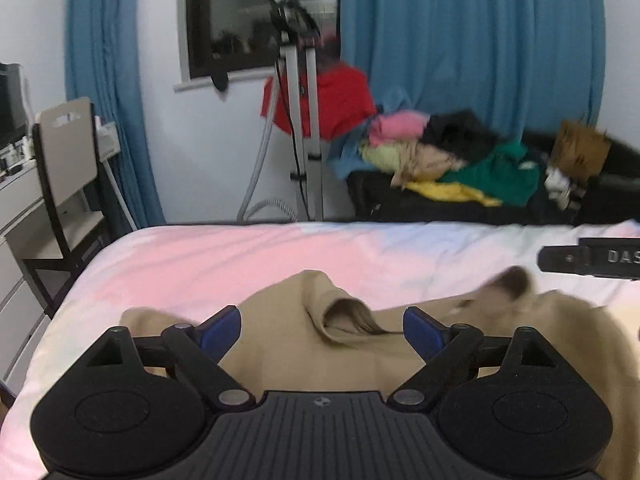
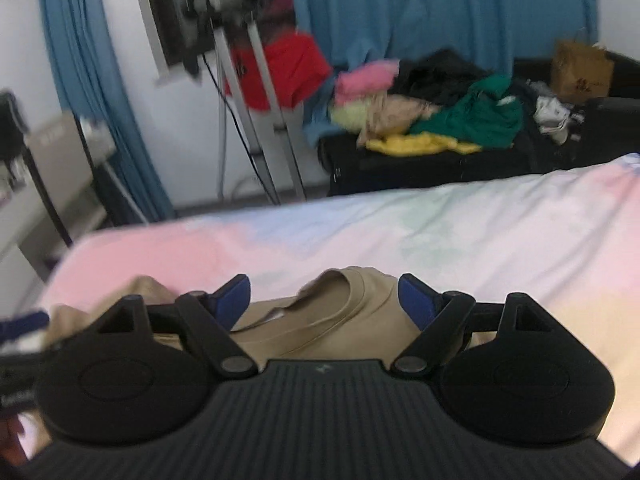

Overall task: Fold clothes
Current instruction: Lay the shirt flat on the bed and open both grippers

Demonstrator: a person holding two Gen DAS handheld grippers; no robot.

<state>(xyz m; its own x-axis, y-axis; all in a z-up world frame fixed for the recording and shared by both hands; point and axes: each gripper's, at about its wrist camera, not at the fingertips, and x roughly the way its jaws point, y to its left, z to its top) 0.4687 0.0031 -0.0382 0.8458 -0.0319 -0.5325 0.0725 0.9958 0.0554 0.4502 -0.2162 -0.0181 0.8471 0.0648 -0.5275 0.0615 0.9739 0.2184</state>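
Observation:
A tan garment point(image 1: 304, 344) lies rumpled on the pastel pink-and-white bed sheet point(image 1: 208, 260), with a raised fold near its middle. My left gripper point(image 1: 322, 330) hangs just above it, open and empty, its blue-padded fingers point(image 1: 222, 330) spread wide. In the right wrist view the same tan garment point(image 2: 332, 320) shows its ribbed neckline. My right gripper point(image 2: 324, 300) is open and empty over that neckline. The right gripper also shows as a black bar at the right edge of the left wrist view point(image 1: 592, 258).
A pile of coloured clothes point(image 1: 448, 156) lies on a dark sofa beyond the bed. A tripod with a camera point(image 1: 296, 92) stands by the window and blue curtains point(image 1: 472, 40). A chair point(image 1: 68, 168) and a desk stand at the left.

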